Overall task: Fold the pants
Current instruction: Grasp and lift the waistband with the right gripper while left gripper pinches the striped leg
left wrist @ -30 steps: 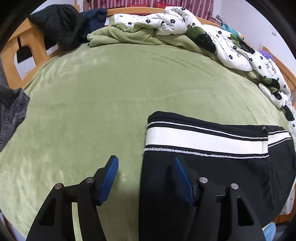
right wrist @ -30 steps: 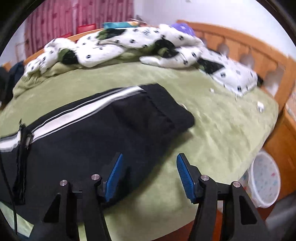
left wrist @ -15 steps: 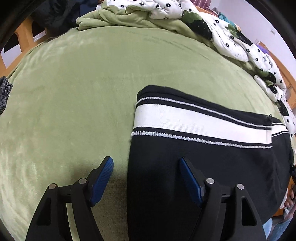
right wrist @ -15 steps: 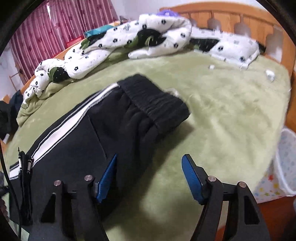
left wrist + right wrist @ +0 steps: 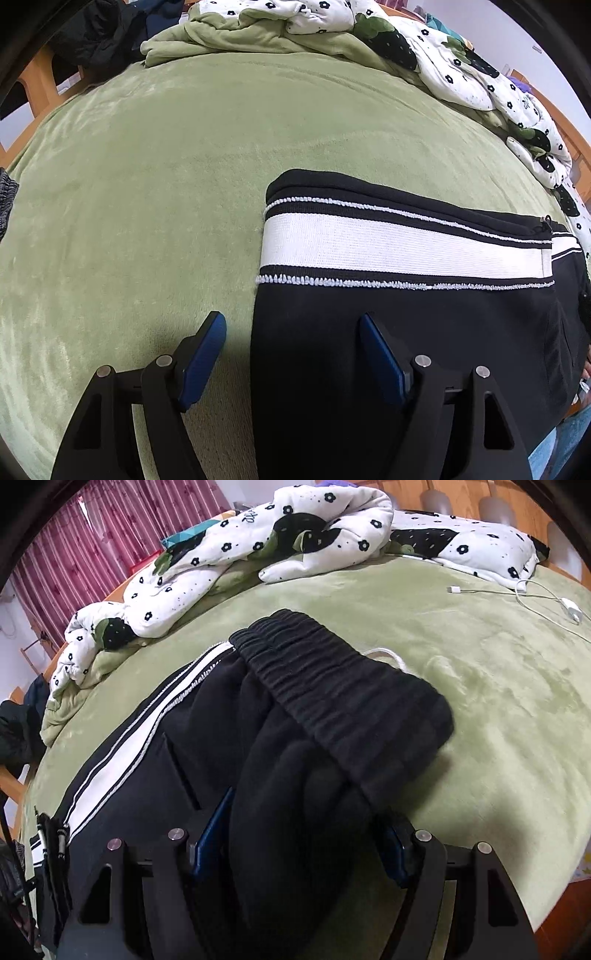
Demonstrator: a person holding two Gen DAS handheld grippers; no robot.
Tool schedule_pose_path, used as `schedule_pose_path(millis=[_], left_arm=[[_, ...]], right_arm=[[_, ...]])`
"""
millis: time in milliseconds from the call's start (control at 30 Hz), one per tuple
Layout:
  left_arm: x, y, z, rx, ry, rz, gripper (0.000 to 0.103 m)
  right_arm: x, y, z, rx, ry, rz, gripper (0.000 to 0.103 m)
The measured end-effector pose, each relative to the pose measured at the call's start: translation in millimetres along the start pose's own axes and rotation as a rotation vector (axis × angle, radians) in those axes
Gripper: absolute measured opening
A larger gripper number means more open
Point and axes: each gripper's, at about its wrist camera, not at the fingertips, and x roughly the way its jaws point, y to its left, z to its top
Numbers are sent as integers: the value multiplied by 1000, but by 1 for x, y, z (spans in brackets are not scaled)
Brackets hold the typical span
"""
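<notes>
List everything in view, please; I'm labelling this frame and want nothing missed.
pants: one, black with a white side stripe, lying on the bed, waistband end bunched up.
blanket: one, green, covering the bed.
quilt: one, white with black flowers, heaped along the far edge.
charging cable: one, white, on the blanket near the pillow.
curtain: one, red, behind the bed.
bed frame: one, wooden.
dark clothes: pile, far corner.
left hand-held gripper: open, straddling the pants' edge.
right hand-held gripper: around bunched fabric near the waistband.

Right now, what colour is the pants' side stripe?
White side stripe on black pants; clearest in the left wrist view.
</notes>
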Motion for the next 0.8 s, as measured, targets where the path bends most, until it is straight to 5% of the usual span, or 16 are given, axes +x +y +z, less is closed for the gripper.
schedule_pose_path(millis=[100,267,367,567,800], left_arm=[[3,5,0,-25,-5,-35,73],[-2,-3,2,-10,-22,-70,27],[-13,-10,2,26,-59,-53,15],[-46,2,8,-38,-131,-177,10],[-79,47,18,-144,-185,-339,10]], right_arm=[[0,2,1,-10,-4,-26,58],[-22,6,3,-9,-32,-11,38],[-50,33,5,-78,-111,-43,31],[-117,101,11,-185,-265,-32,26],[-178,189,18,-239,-348,23,24]])
